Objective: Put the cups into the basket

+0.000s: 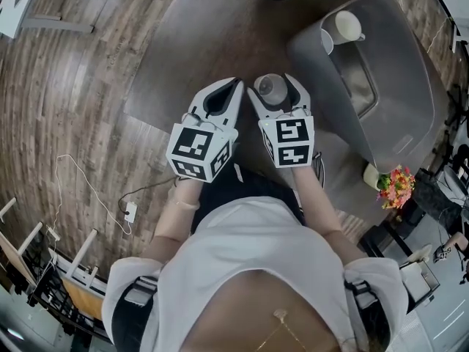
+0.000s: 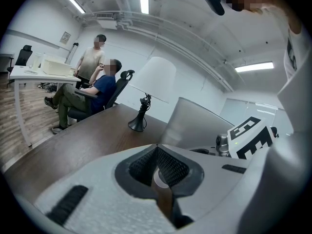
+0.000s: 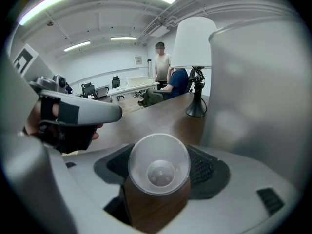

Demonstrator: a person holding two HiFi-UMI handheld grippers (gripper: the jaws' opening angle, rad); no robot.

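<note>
My right gripper (image 1: 274, 92) is shut on a clear plastic cup (image 1: 270, 86), held above the brown table (image 1: 212, 35). In the right gripper view the cup (image 3: 159, 164) sits between the black pads (image 3: 204, 165) with its mouth toward the camera. My left gripper (image 1: 236, 85) is beside it on the left, jaws together with nothing held; its tips meet in the left gripper view (image 2: 155, 149). The grey basket (image 1: 399, 86) stands to the right and holds a white cup (image 1: 346, 26), with another cup's rim (image 1: 326, 41) next to it.
A lamp with a white shade (image 2: 153, 79) stands on the table beyond the grippers. The basket's grey wall (image 3: 253, 82) is close on the right. A pot of flowers (image 1: 396, 185) sits near the table's right edge. People (image 2: 92, 89) are at a far desk.
</note>
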